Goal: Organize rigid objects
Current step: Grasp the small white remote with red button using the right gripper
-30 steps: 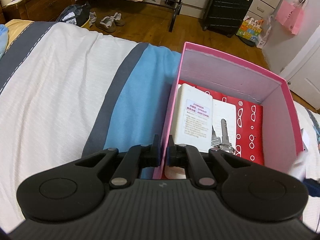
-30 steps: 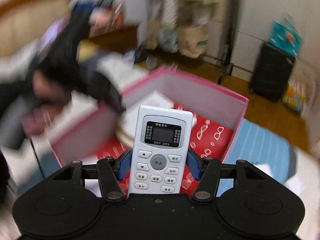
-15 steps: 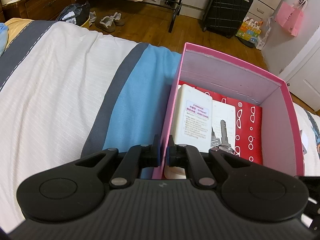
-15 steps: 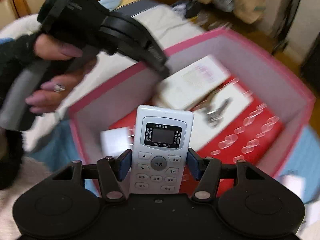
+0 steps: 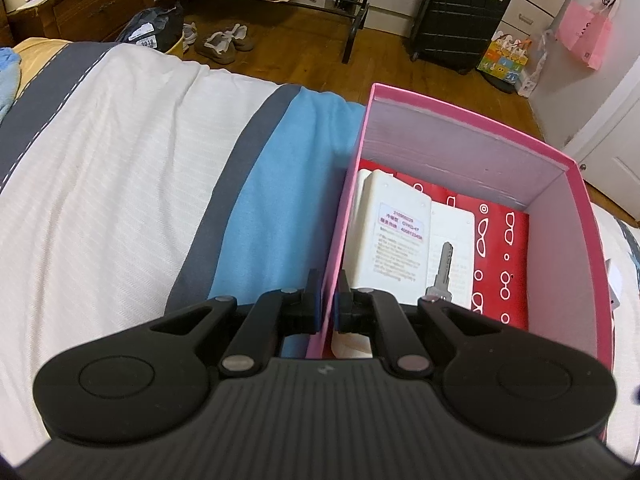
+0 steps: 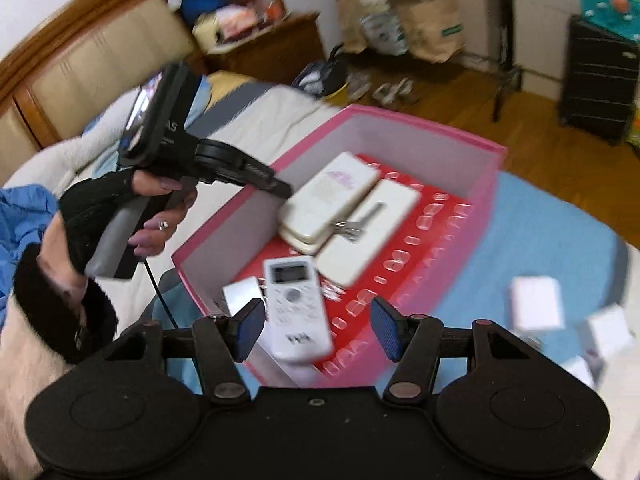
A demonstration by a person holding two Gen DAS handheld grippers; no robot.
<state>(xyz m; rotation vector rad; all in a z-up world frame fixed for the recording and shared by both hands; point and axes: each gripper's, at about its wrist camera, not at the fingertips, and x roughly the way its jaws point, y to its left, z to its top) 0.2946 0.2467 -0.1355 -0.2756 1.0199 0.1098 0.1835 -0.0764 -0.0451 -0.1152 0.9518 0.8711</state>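
A pink box (image 5: 460,120) with a red patterned floor sits on the striped bedcover. My left gripper (image 5: 328,304) is shut on its left wall, one finger inside and one outside; it also shows from the right wrist view as the left gripper (image 6: 276,184), held by a gloved hand (image 6: 120,208). Inside lie two cream flat devices (image 5: 400,232) with a key (image 5: 442,268) on them. The white remote (image 6: 298,304) lies tilted in the near corner of the pink box (image 6: 420,120). My right gripper (image 6: 318,330) hangs above it, open, its pads clear of the remote.
Small white boxes (image 6: 536,304) lie on the blue stripe right of the pink box. A small white block (image 6: 240,296) sits in the box beside the remote. Beyond the bed are a black suitcase (image 5: 460,12), shoes (image 5: 224,40) and paper bags on wooden flooring.
The right gripper has let go of the remote, which now lies in the box, and has drawn back and up. The left gripper keeps its hold on the box wall.
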